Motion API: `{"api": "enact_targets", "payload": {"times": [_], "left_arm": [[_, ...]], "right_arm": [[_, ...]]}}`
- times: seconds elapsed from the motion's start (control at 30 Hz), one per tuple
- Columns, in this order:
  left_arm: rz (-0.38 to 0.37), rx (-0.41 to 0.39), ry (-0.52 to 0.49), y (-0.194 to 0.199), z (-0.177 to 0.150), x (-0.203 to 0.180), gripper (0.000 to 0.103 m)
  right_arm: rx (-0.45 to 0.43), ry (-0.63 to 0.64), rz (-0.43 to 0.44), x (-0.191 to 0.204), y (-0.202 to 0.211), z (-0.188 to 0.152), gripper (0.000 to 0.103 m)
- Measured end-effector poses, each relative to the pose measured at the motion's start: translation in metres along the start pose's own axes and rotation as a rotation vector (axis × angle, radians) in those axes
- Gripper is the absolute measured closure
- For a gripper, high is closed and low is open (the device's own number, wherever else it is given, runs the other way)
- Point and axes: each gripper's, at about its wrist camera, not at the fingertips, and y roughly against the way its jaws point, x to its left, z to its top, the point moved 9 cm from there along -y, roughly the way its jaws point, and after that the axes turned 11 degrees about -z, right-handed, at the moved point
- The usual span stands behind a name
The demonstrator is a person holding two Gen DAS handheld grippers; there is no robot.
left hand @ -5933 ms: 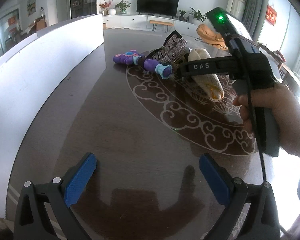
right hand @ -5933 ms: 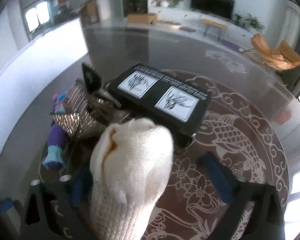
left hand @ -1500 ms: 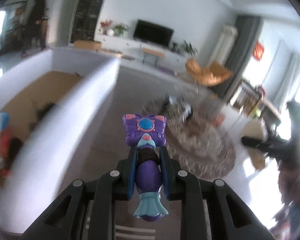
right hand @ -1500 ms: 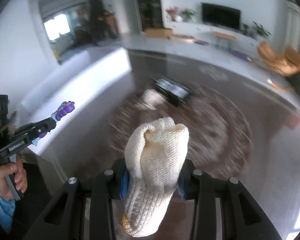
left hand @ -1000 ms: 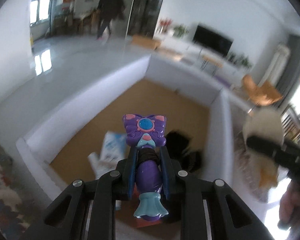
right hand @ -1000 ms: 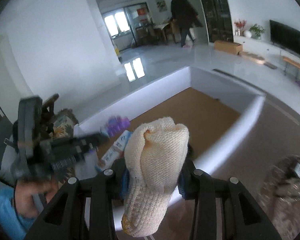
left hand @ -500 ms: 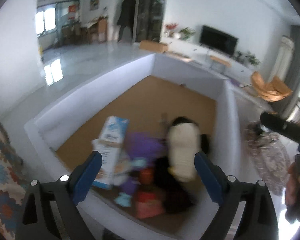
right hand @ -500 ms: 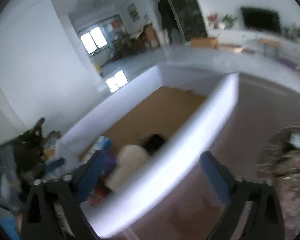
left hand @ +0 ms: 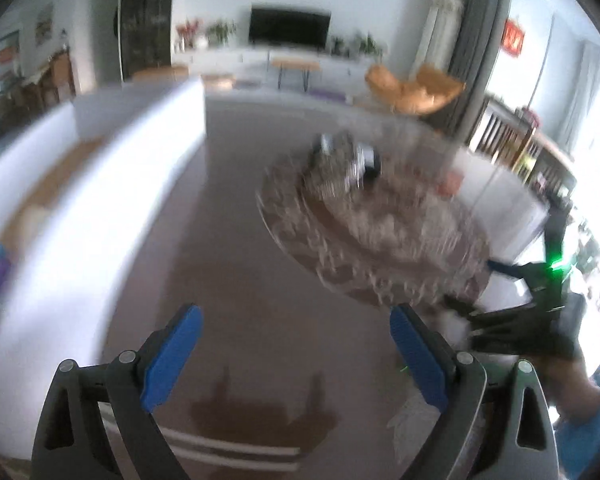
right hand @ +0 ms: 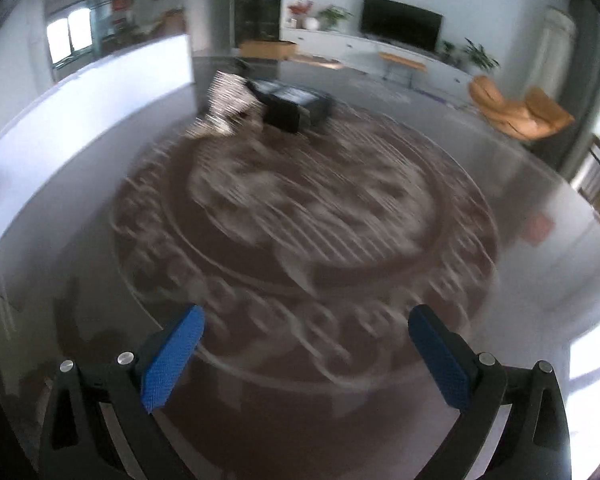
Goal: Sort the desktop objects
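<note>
A living room blurs behind the round brown table (right hand: 112, 248). My left gripper (left hand: 296, 354) and right gripper (right hand: 306, 354) gape empty. Far across lie the black box (right hand: 296, 106), probably stiff, best pinched across its narrow sides, and a sequined pouch (right hand: 226, 98), probably soft.

A black box (right hand: 292, 110) and a glittery bag (right hand: 226, 98) lie touching on the table's far side.

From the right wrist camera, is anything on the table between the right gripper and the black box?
Nothing shows: between the open, empty right gripper and the black box lies only bare table with its round ornamental pattern, blurred. The silvery bag sits beside the box.
</note>
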Motion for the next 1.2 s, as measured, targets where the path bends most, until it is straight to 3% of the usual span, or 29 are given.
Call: {"api": "enact_targets", "payload": {"times": [0.2, 0.3, 0.4, 0.53, 0.67, 0.73, 0.9, 1.0, 1.03, 1.07, 1.1, 1.2], "left_arm": [[0.053, 0.103, -0.011, -0.062, -0.023, -0.002, 0.007], [0.11, 0.102, -0.08, -0.075, -0.022, -0.005, 0.006], [0.087, 0.091, -0.107, -0.088, -0.013, -0.006, 0.0], [0.056, 0.106, -0.167, -0.11, 0.022, -0.006, 0.0], [0.135, 0.102, -0.301, -0.133, 0.065, -0.003, 0.0], [0.133, 0.093, -0.349, -0.144, 0.088, -0.007, 0.0], [0.063, 0.006, -0.37, -0.165, 0.135, -0.017, 0.0], [0.05, 0.01, -0.352, -0.183, 0.15, -0.014, 0.0], [0.004, 0.009, -0.331, -0.188, 0.151, -0.014, 0.017], [-0.054, 0.011, -0.294, -0.189, 0.15, -0.014, 0.042], [-0.079, 0.013, -0.252, -0.186, 0.151, -0.01, 0.042], [-0.056, -0.025, -0.181, -0.166, 0.141, -0.004, 0.048]], "right_arm": [[0.045, -0.052, 0.037, -0.028, -0.008, -0.008, 0.0], [0.043, -0.053, 0.038, -0.022, -0.003, -0.01, 0.0], [0.042, -0.053, 0.037, -0.017, -0.001, -0.013, 0.0], [0.042, -0.053, 0.037, -0.018, -0.001, -0.013, 0.0], [0.042, -0.053, 0.037, -0.018, -0.001, -0.014, 0.0], [0.042, -0.053, 0.037, -0.018, -0.001, -0.014, 0.0], [0.042, -0.053, 0.037, -0.018, -0.001, -0.013, 0.0], [0.042, -0.053, 0.037, -0.018, -0.001, -0.014, 0.0], [0.042, -0.053, 0.037, -0.018, -0.002, -0.013, 0.0], [0.042, -0.053, 0.037, -0.018, -0.001, -0.014, 0.0], [0.042, -0.053, 0.037, -0.018, -0.001, -0.014, 0.0], [0.042, -0.053, 0.037, -0.018, -0.001, -0.014, 0.0]]}}
